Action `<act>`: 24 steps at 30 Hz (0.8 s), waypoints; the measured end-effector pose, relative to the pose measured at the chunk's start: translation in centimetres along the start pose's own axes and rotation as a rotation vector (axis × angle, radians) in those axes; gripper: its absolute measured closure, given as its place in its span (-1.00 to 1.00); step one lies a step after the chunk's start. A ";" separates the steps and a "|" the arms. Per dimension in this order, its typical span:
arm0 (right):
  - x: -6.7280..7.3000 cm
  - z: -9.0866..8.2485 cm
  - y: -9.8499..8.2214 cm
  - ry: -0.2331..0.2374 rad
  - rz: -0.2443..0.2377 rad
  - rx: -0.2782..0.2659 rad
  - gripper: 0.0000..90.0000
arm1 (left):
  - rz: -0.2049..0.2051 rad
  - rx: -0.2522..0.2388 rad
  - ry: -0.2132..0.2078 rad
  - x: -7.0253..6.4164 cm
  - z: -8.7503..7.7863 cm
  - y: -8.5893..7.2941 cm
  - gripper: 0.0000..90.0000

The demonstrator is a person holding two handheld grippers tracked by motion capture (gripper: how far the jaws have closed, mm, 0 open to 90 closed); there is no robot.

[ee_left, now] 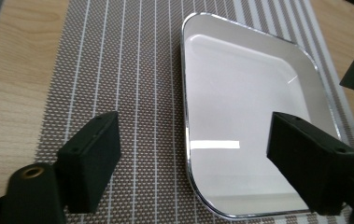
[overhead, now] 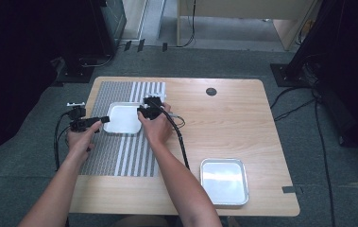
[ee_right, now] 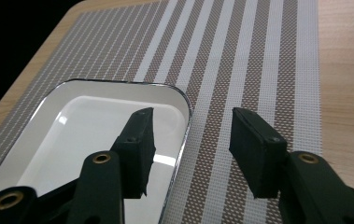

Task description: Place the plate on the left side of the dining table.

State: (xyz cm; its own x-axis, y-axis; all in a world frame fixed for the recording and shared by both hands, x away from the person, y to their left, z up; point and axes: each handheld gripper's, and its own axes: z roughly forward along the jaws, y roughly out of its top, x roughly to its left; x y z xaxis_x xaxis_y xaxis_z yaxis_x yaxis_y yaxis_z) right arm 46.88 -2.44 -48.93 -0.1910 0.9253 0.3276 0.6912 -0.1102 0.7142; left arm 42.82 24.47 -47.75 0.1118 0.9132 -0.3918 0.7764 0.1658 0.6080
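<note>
On the striped placemat (overhead: 120,142), steel tray (overhead: 123,117) flanked by left gripper (ee_left: 191,161) and right gripper (ee_right: 191,144), both jaws spread astride opposite rims; second tray (overhead: 224,181) well apart on tabletop (overhead: 224,123)

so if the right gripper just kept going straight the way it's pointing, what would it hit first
Probably the right-hand rim of the shiny square metal tray on the grey striped woven placemat. The right gripper is open, its jaws straddling that rim, one over the tray and one over the mat. Its height above the rim is unclear.
</note>
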 end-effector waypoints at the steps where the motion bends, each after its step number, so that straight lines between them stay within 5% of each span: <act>1: -0.1 -0.4 0.0 -0.004 -0.012 -0.001 0.10 | -0.001 -0.013 -0.004 0.0 -0.3 0.0 -0.70; 5: -0.9 -1.8 0.1 -0.002 -0.008 -0.004 0.12 | 0.025 -0.027 0.018 -0.6 -1.1 -0.4 -0.77; 8: -1.7 -2.8 0.3 0.020 0.001 0.008 0.03 | 0.023 -0.027 -0.010 -1.2 -1.5 -1.0 -0.78; 15: -1.9 -4.6 -0.1 0.026 -0.135 0.056 -0.18 | 0.068 -0.042 -0.017 -3.1 -2.2 -2.1 -0.78; 18: -2.0 -5.7 -0.3 0.045 -0.134 0.066 -0.29 | 0.090 -0.051 -0.019 -3.9 -2.4 -2.6 -0.78; 24: -2.5 -7.6 -0.9 0.045 -0.206 0.042 -0.36 | 0.134 -0.048 -0.017 -4.9 -2.9 -3.9 -0.78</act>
State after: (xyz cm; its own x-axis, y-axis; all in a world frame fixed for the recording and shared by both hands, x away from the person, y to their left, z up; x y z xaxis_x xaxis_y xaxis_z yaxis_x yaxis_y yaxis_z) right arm 41.45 -7.37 -45.67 -0.3613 0.9095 0.2053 0.6627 0.0956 0.7427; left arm 37.46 20.39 -46.16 0.2228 0.9221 -0.3165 0.7234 0.0613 0.6878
